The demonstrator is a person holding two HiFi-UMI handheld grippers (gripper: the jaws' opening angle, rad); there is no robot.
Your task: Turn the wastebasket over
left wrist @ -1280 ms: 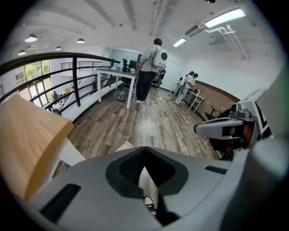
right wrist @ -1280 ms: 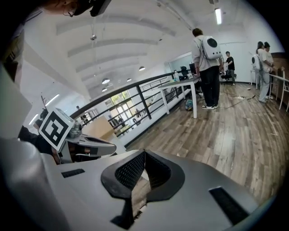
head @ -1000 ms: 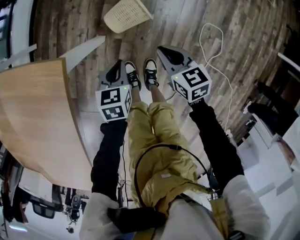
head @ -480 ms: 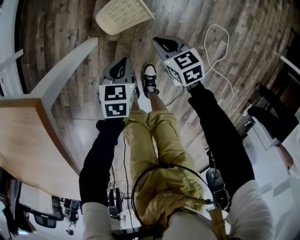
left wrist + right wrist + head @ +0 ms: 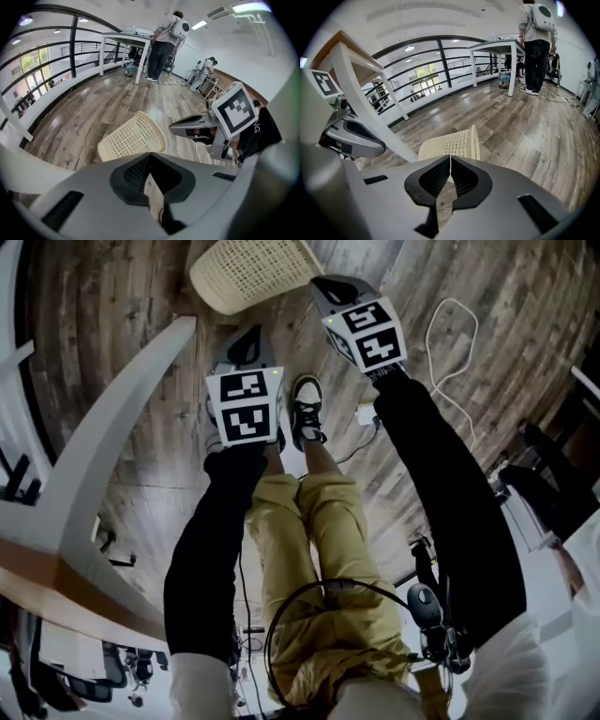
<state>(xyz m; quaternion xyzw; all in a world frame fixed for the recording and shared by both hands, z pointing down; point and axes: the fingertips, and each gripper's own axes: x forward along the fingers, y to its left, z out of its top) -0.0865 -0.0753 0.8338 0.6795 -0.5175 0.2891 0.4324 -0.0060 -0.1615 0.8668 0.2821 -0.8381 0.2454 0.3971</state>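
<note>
1. A desk (image 5: 117, 409) with a white leg is seen at the left, on the wooden floor (image 5: 122, 296).
2. The left hand-held gripper (image 5: 150, 157) is pointed down, its jaws pressed together with nothing between them.
3. The wastebasket (image 5: 248, 273) is laid on its side on the floor, beyond both grippers, with its mouth to the right.
4. The right hand-held gripper (image 5: 449, 158) is held near the wastebasket's rim, its jaws pressed together and empty.

One wastebasket (image 5: 253, 273), two tools (image 5: 249, 334) (image 5: 319, 281), two tables (image 5: 335, 44) (image 5: 494, 45)
</note>
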